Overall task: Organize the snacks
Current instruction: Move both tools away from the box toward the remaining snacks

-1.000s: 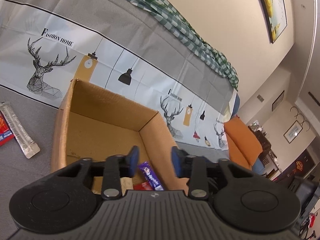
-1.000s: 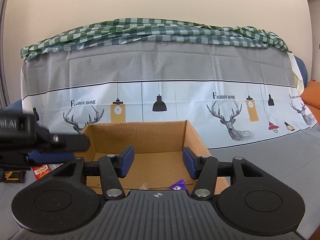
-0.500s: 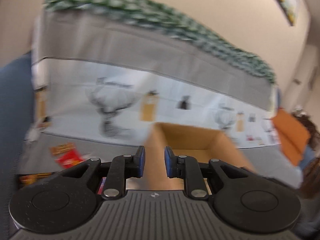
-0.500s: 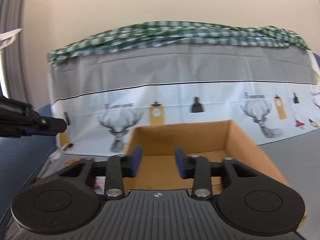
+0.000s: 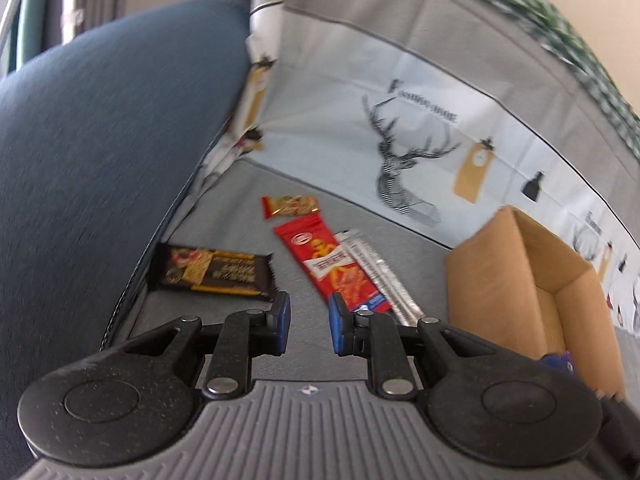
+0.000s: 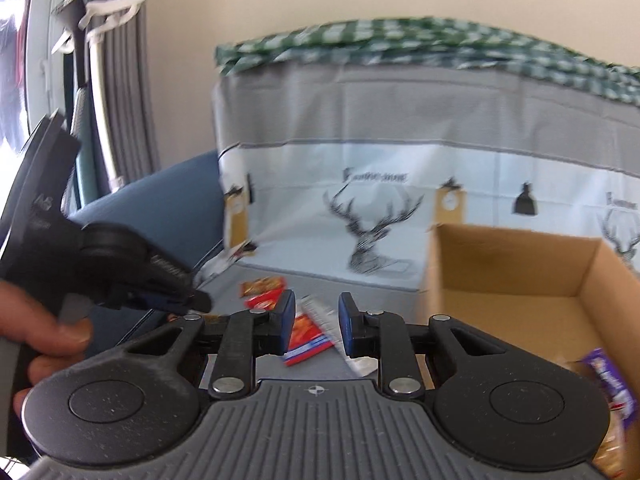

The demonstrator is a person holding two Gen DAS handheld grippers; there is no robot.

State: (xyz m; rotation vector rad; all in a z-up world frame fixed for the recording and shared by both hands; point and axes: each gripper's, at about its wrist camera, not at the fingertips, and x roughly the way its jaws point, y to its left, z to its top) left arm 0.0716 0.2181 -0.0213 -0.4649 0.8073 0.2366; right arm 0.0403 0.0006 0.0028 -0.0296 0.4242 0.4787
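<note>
Several snacks lie on the grey sofa seat left of the cardboard box [image 5: 532, 280]: a dark bar [image 5: 214, 270], a red packet [image 5: 334, 268], a small orange-red packet [image 5: 290, 206] and a silver stick pack [image 5: 380, 270]. My left gripper [image 5: 308, 318] is open and empty, just above the seat between the dark bar and the red packet. My right gripper [image 6: 316, 320] is open and empty, over the red packet [image 6: 306, 334], left of the box [image 6: 512, 280]. A purple snack [image 6: 608, 384] lies in the box. The left gripper's body [image 6: 120, 268] shows in the right wrist view.
A blue sofa armrest [image 5: 100, 152] rises on the left. A deer-print cloth [image 5: 420, 120] covers the backrest behind the snacks. A curtain and window [image 6: 80, 80] stand at the far left.
Both grippers have swung left from over the box to the loose snacks on the seat. Both sets of jaws narrowed a little and stay open and empty.
</note>
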